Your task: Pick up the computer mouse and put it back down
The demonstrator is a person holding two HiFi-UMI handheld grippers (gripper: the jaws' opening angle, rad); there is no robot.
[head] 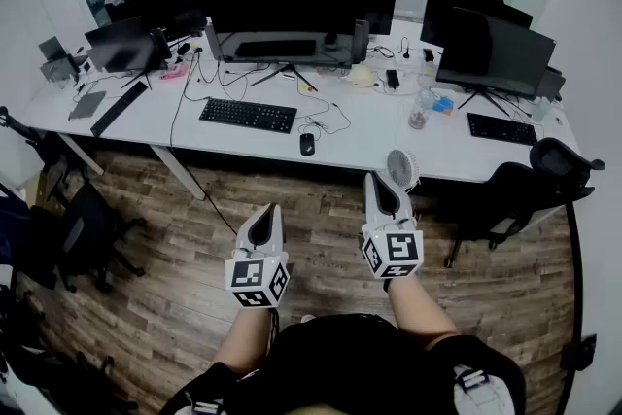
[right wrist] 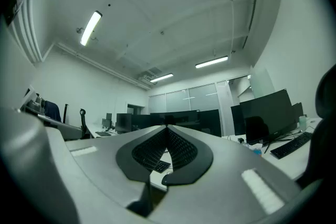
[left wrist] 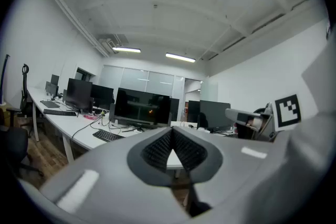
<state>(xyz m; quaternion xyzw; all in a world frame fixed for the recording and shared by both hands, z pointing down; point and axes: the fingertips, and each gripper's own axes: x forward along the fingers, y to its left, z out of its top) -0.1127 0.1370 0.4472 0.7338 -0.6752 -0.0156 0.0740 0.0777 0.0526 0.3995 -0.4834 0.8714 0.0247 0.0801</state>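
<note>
Black mouse (head: 307, 144) on white desk (head: 389, 143); left tool (head: 262, 212) and right tool (head: 382, 180) (empty) with jaws together.

Wood floor (head: 321, 209) is lying open in the lower middle of the frame, where I am holding my left gripper (head: 264, 211) and right gripper (head: 381, 180), both closed and empty, short of the white desk (head: 243, 149). Nothing is standing between them and its front edge. The mouse (head: 307, 144) is sitting near that edge with free desk in front of it. A black keyboard (head: 248, 115) is lying just to its upper left and loose cables (head: 326, 117) are trailing behind it. A small fan (head: 402, 168) is crowding the edge beside the right gripper. Office chairs are flanking the gap at left (head: 92, 219) and right (head: 530, 185), and monitors (head: 282, 15) are walling off the desk's back.
</note>
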